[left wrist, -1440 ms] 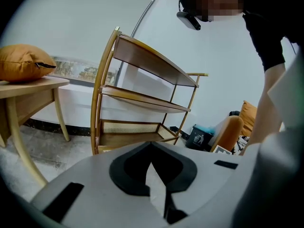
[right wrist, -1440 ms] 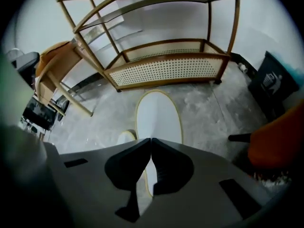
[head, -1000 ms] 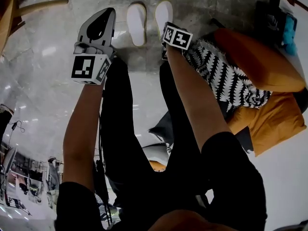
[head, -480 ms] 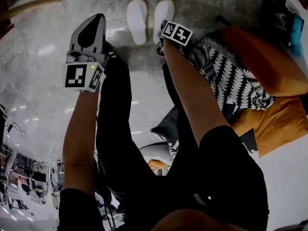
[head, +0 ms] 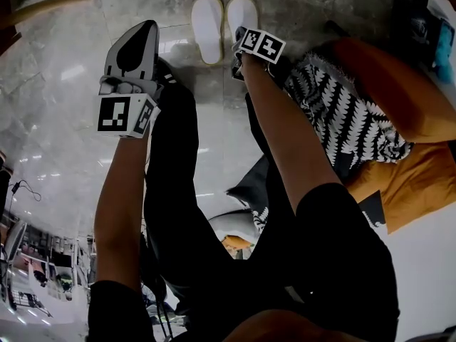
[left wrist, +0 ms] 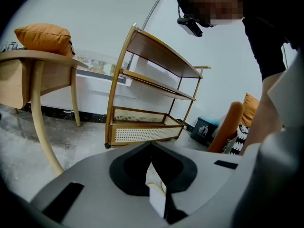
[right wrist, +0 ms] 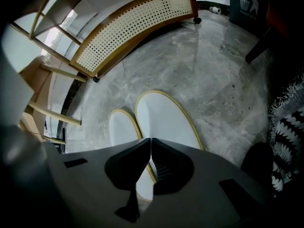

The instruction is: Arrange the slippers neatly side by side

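Two white slippers with yellow rims lie flat on the grey stone floor, side by side with their edges almost touching: the left slipper [head: 207, 28] [right wrist: 121, 127] and the right slipper [head: 244, 14] [right wrist: 164, 118]. My right gripper [right wrist: 151, 140] points steeply down, jaws closed, its tips pinching the right slipper's inner rim near the heel. In the head view only its marker cube [head: 261, 45] shows clearly. My left gripper [head: 147, 27] [left wrist: 151, 145] hangs shut and empty to the left of the slippers, above the floor, and points toward the shelf.
A wooden shelf unit with rattan panels [left wrist: 142, 122] [right wrist: 133, 27] stands beyond the slippers. A wooden table leg [left wrist: 40, 113] is at the left. Orange cushions [head: 385, 84] and a black-and-white patterned throw [head: 335, 112] lie at the right, with a black bin [right wrist: 247, 4] behind. The person's legs [head: 171, 191] fill the foreground.
The right gripper has sunk toward the floor and rolled. The right slipper now lies closer to the left one. The left gripper has drifted a little left and lower.
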A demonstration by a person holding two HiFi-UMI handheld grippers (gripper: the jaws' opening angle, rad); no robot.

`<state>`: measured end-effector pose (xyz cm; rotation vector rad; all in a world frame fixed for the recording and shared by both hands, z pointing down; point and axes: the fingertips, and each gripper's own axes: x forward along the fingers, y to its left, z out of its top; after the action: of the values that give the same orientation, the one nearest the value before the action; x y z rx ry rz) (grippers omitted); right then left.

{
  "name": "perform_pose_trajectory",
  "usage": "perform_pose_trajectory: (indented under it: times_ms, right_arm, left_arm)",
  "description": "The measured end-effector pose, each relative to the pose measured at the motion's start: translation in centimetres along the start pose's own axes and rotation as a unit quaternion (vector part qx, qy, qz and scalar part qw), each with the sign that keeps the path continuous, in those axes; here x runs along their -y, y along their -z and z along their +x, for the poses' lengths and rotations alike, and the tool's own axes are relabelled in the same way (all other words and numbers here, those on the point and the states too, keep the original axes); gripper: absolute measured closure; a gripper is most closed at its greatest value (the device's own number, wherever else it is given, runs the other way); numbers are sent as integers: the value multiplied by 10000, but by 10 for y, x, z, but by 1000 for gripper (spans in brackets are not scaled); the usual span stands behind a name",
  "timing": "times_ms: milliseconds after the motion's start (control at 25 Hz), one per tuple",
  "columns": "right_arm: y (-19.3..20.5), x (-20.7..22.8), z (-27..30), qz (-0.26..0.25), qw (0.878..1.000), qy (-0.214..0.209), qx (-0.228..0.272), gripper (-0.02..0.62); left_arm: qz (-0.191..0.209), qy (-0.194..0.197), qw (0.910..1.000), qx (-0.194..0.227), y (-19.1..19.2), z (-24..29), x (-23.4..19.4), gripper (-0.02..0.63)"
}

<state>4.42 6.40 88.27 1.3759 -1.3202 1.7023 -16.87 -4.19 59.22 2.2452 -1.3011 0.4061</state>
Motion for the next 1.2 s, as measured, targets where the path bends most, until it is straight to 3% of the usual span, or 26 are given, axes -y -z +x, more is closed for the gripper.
perform_pose_trajectory:
  times_ms: [480,680,800,1040,1200]
  right_arm:
    - [0,-11,0,-24,9998,-176,-125,558]
    - [1,-8,-2,-125,9997,31,-209,555]
    - [-4,-5,-12,-240,9992,267,-202,485]
    - [-34,-17,-68,-509,9983,252,143,527]
    - [-74,-55,-141,-1075,9927,-8,551,548]
  left_arm:
    - [44,67,10000,-16,-3,-3,5,591]
    - [52,65,10000,-30,-6,-1,4,591]
    - [72,79,9999,-70,-11,-1,8,591]
    - [91,140,9993,-331,-24,1,26,591]
    - [106,157,9985,-506,-53,-5,49,591]
